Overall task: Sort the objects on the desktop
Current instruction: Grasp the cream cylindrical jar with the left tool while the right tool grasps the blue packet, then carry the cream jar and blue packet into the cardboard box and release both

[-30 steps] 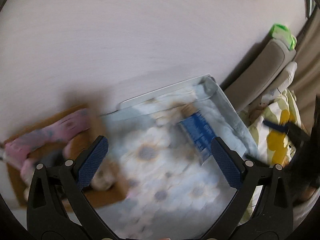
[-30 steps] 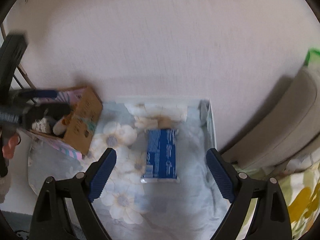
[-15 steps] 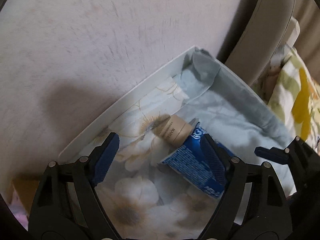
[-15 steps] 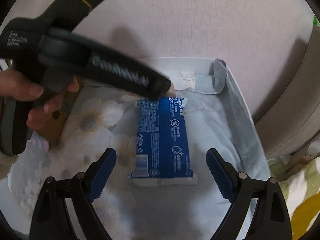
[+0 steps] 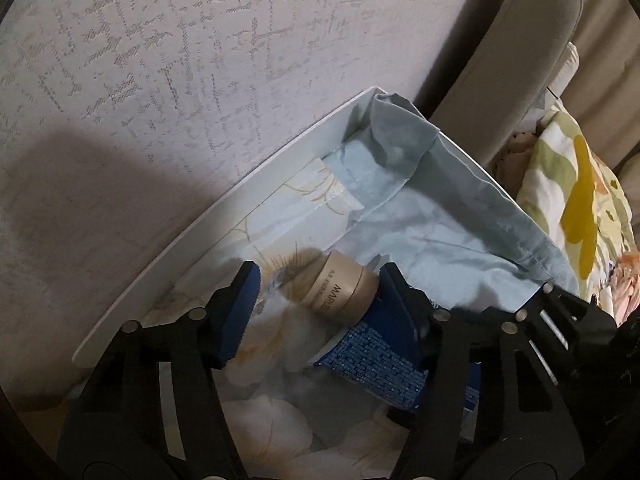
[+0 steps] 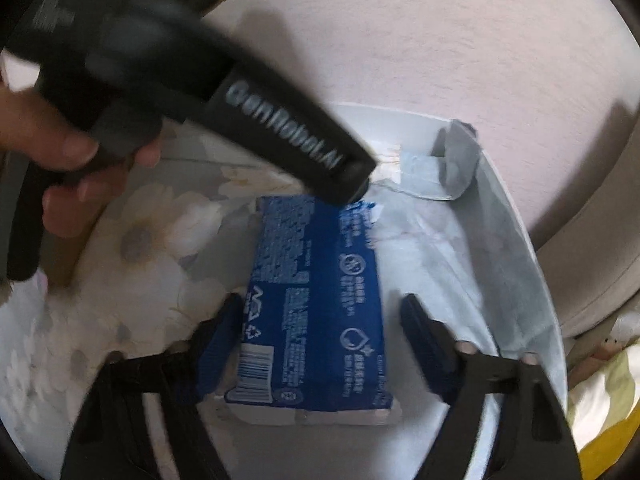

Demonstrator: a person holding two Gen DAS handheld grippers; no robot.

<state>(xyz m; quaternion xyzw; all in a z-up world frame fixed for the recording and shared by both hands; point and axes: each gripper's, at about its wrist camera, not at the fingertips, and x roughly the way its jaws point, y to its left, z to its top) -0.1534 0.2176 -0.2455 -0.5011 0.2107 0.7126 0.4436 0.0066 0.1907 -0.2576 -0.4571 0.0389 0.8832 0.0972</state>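
Note:
A small beige jar (image 5: 345, 288) lies on its side on the floral cloth, against the top end of a blue tissue pack (image 5: 380, 360). My left gripper (image 5: 320, 308) is open with the jar between its blue pads, which stand apart from it. In the right wrist view the blue tissue pack (image 6: 316, 300) lies lengthwise and my right gripper (image 6: 320, 340) is open, one finger on each side of the pack's near end. The left gripper's black body (image 6: 240, 96) crosses above the pack's far end and hides the jar.
A white table (image 5: 224, 216) covered by a pale blue floral cloth (image 5: 440, 232) stands against a textured wall (image 5: 200, 60). A grey padded headboard (image 5: 512, 52) and yellow-flowered bedding (image 5: 576, 208) lie to the right. A hand (image 6: 60, 152) holds the left gripper.
Both grippers moved forward and down. The left gripper swung from the cardboard box area to straddle the jar. The right gripper closed in around the tissue pack's near end.

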